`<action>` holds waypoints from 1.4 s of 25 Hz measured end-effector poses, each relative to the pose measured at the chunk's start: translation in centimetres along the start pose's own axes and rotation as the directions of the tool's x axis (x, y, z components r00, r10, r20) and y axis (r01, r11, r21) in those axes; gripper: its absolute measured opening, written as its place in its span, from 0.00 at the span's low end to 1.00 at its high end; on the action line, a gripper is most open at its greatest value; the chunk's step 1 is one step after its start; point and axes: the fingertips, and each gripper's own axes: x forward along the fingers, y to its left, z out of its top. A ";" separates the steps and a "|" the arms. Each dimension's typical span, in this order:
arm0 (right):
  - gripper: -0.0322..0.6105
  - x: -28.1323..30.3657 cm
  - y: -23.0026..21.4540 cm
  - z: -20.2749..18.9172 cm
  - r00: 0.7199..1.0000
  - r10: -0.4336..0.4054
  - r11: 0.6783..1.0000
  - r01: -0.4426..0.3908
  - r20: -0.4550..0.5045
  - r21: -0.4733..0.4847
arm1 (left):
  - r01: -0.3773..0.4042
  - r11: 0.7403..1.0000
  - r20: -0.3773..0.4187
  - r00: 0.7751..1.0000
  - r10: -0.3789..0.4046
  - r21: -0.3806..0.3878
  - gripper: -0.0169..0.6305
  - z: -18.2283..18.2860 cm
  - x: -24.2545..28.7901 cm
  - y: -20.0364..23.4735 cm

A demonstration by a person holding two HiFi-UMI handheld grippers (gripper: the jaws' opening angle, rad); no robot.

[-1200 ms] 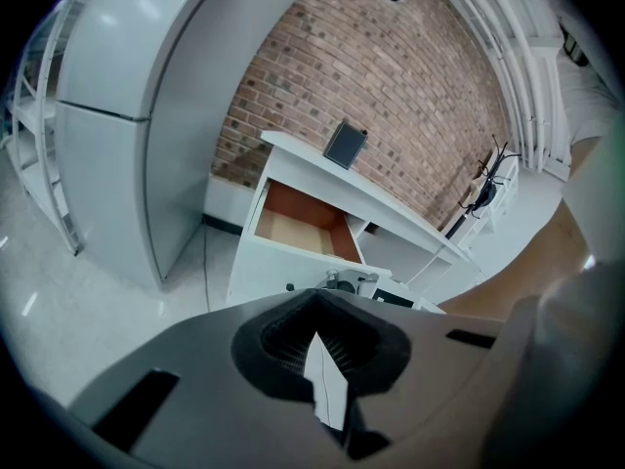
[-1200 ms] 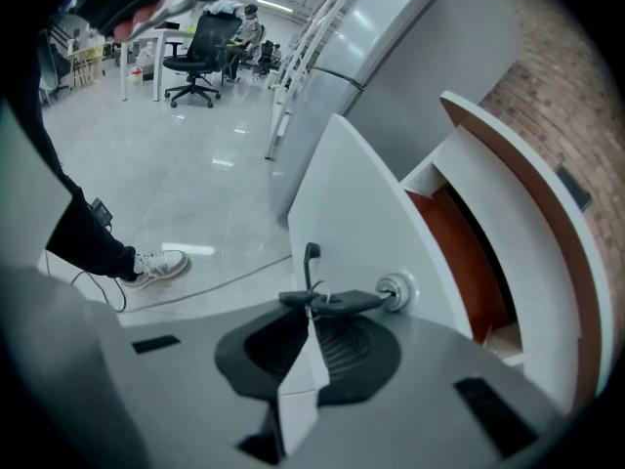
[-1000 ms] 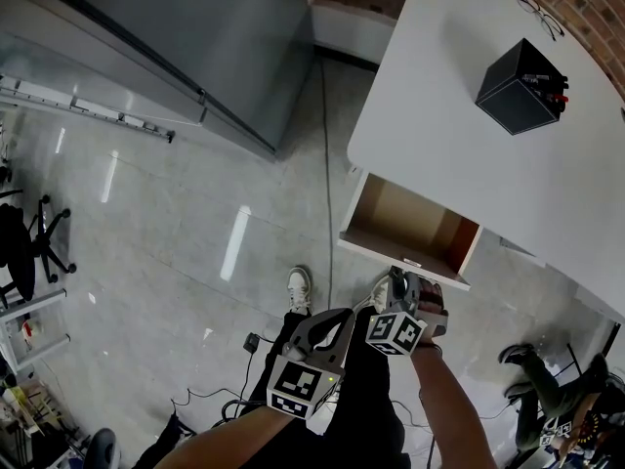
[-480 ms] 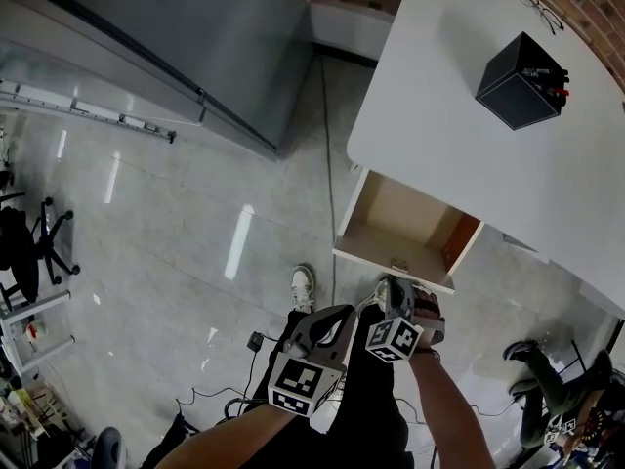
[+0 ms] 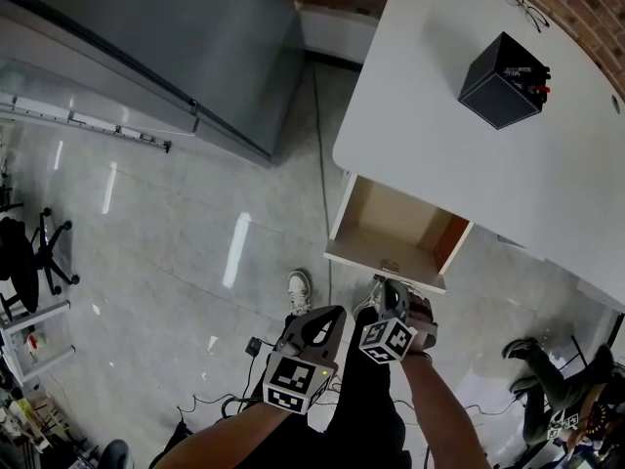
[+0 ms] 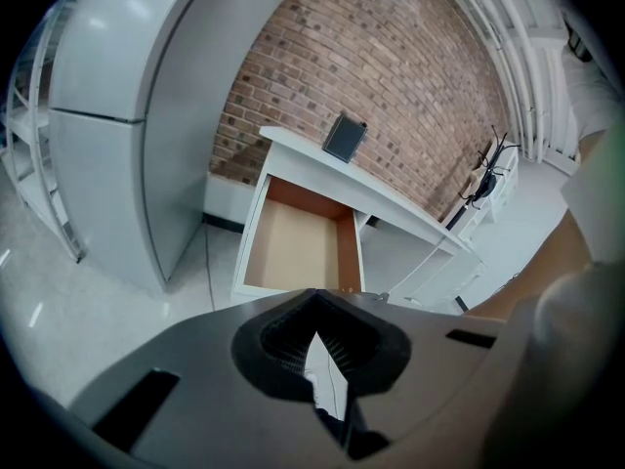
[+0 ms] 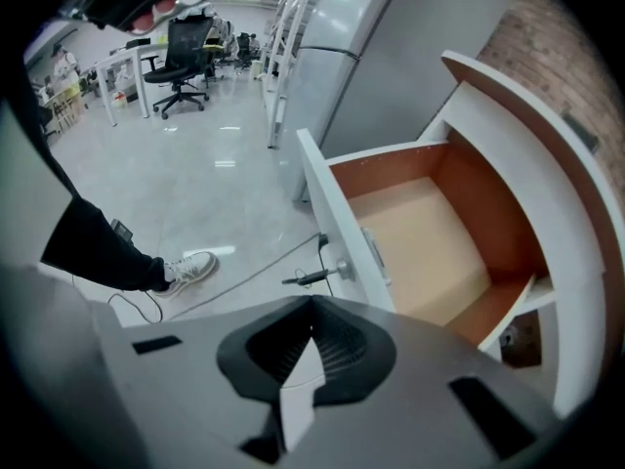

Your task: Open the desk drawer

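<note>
Head view: glasses [image 5: 518, 3] on desk [image 5: 430, 135], unseen elsewhere | drawer [image 5: 395, 237] open | L gripper [image 5: 327, 316], R gripper [image 5: 389, 286] jaws together, empty

desk [image 5: 439, 145]: white top, smooth, matt | drawer [image 5: 391, 228]: inside tan wood-look, matt; front white, smooth | knob [image 7: 342, 267]: shiny metal | floor [image 5: 176, 233]: grey tile, glossy, w/ reflections | wall [image 5: 571, 3]: red brick, rough | cabinet [image 5: 146, 27]: grey, smooth, satin, metal-look | box [image 5: 500, 84]: black, matt

Bright even light, glare streaks on glossy floor [image 5: 234, 247], fisheye bending, dark corners in gripper views
</note>
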 end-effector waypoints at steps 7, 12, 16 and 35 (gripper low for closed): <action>0.07 -3.1 -0.7 0.4 1.000 -0.003 0.995 0.003 -0.001 0.098 | 0.004 1.000 -0.002 1.000 -0.004 0.021 0.04 1.3 -0.1 -0.8; 0.07 -7.6 -1.2 1.7 0.999 0.014 0.975 -0.021 0.034 0.221 | 0.010 1.000 -0.006 1.000 -0.010 0.019 0.04 2.3 -0.2 -2.0; 0.07 -11.2 -1.5 2.6 0.998 0.015 0.959 -0.031 0.058 0.283 | 0.027 1.000 0.021 0.999 -0.027 0.016 0.04 4.5 -0.9 -3.8; 0.07 -25.3 -10.8 7.9 0.952 -0.133 0.866 -0.023 0.275 0.500 | 0.086 0.996 0.147 0.985 -0.086 0.002 0.04 14.4 -5.7 -9.8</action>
